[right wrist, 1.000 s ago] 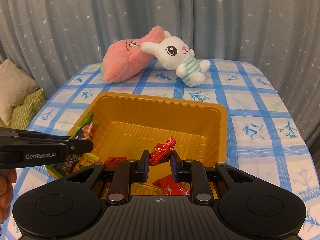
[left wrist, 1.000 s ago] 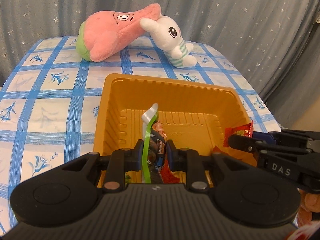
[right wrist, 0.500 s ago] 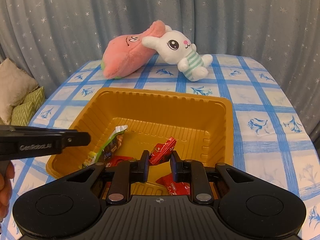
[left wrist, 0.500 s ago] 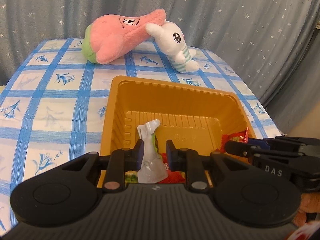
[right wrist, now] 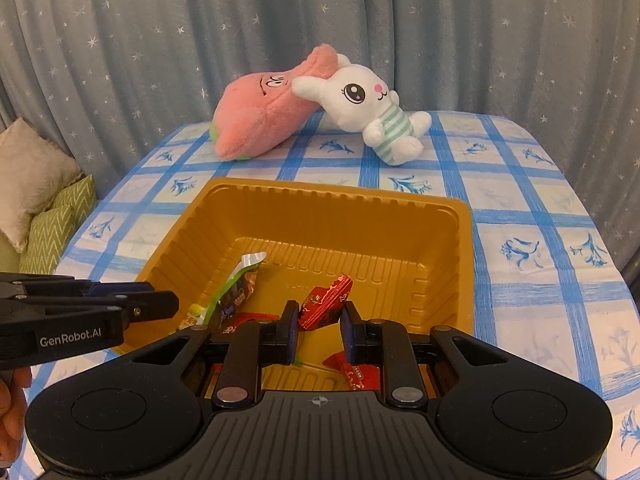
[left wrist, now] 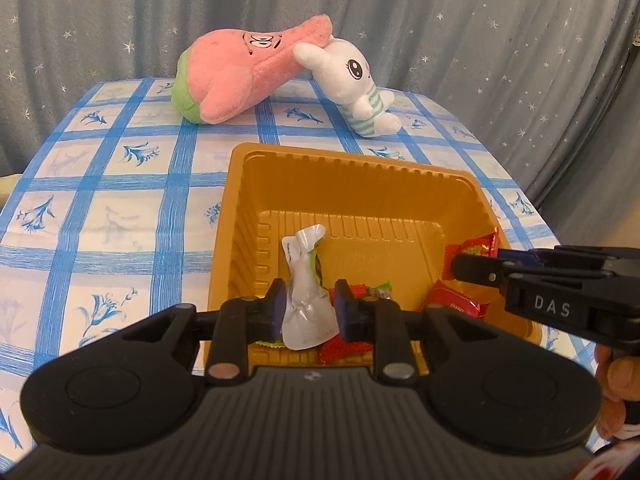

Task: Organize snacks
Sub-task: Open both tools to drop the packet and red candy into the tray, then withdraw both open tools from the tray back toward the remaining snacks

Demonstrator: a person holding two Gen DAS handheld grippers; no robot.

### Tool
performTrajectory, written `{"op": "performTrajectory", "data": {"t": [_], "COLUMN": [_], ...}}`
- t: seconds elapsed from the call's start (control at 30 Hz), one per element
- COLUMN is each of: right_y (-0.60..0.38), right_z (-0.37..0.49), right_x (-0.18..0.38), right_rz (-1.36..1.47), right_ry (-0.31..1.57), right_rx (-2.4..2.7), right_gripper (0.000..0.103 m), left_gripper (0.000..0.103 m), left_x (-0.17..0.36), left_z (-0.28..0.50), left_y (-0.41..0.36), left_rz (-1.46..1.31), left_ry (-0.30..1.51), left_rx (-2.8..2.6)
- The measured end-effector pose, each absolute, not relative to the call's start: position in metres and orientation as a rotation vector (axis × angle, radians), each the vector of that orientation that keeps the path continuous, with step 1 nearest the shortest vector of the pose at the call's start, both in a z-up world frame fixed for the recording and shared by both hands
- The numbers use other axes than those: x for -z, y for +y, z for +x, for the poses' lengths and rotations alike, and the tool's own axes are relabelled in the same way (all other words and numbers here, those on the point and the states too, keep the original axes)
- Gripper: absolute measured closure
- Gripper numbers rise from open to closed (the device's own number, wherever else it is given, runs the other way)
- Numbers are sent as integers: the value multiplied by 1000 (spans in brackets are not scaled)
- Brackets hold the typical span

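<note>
An orange plastic tray [left wrist: 348, 160] [right wrist: 332, 192] sits on the blue-checked tablecloth. My left gripper [left wrist: 310, 306] hangs over the tray's near left corner, and its jaws are opening. A silver and green snack packet [left wrist: 306, 300] [right wrist: 240, 280] stands between them, its lower end resting down in the tray. My right gripper [right wrist: 320, 332] is shut on a red snack packet [right wrist: 326, 300] above the tray's near right side. Each gripper shows in the other's view: the left gripper [right wrist: 160, 306] and the right gripper [left wrist: 460, 268]. More red packets [left wrist: 456, 304] [right wrist: 360, 372] lie on the tray floor.
A pink plush [left wrist: 244, 68] and a white rabbit plush [left wrist: 356, 84] lie at the table's far side, before a starred grey curtain. Cushions [right wrist: 36, 196] sit off the table's left edge. A hand [left wrist: 612, 380] holds the right gripper.
The left gripper has carried the silver and green packet down into the tray, and its jaws now stand slightly wider around it. The right gripper still holds its red packet in place.
</note>
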State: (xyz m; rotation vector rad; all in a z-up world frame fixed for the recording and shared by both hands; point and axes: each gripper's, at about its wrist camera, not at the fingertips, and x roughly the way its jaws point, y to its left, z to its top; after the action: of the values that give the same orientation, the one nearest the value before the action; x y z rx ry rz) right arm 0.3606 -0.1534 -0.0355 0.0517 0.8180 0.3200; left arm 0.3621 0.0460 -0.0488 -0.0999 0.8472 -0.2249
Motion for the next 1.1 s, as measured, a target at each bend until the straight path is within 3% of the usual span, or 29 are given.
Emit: {"op": "performTrajectory", "data": {"t": [0.2,0.23,0.27,0.33,0.5,0.57,0.77,1.1], "right_y": [-155,-157,-159,-166,-180,-186,-203,-216], "right_z": [366,366,366,362,345,333,291,222], "right_x": [34,34,33,30,26,27,24,3], "right_rz": [91,103,116,143,137,124,135,160], "right_ry": [809,812,804,776,788,804,831,848], "right_rx": [-342,-341,-333,-319,-283,-250,-204,-169], "right_gripper": [78,63,40,31,31,31,31,31], "left_gripper": [68,66,64,61,49,39,25,12], "left_x": [47,47,46,46,40,36,22,-3], "left_z": [358,356,354,350,333,322,286,217], "left_y": [50,50,50,52,53,52,44,34], "left_rz": [-105,-102,-98,-94,-104,-107,-105,-118], "left_ry": [845,844,844,842,830,817,797,761], "left_rx": [219,219,218,218,206,201,194,162]}}
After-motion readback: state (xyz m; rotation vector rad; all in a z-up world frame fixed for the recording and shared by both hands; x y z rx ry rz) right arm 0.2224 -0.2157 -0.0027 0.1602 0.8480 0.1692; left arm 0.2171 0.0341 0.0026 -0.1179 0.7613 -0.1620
